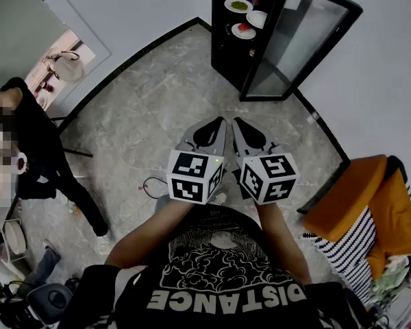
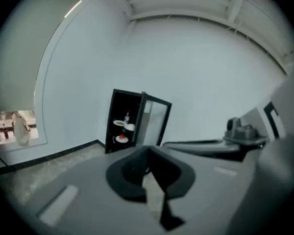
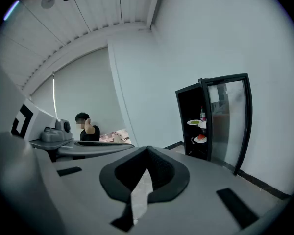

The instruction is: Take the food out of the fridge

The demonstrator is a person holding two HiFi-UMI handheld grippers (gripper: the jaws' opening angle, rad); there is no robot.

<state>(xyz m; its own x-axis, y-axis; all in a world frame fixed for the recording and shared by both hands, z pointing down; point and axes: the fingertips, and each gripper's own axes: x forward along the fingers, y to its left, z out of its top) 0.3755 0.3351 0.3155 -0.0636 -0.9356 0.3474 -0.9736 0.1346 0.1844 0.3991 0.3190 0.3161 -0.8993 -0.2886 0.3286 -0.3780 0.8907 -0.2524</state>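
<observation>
Reads "DISTANCE", upside down, on the black T-shirt (image 1: 226,279) at bottom centre. Just above, holds left gripper (image 1: 222,122) and right gripper (image 1: 237,122) side by side, each with jaws pressed together on nothing. Aims both up-frame at the fridge (image 1: 220,46), well apart at top centre, glass door (image 1: 294,40) swung open to the right. Keeps green food (image 1: 238,5) and red food (image 1: 244,30) plated on its shelves, slightly right of the tips, so probably nearer the right gripper. Shows no legible brand.

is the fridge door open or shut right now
Open. The glass door stands swung out from the black fridge, and the plates of food on its shelves show with nothing in front of them.
</observation>
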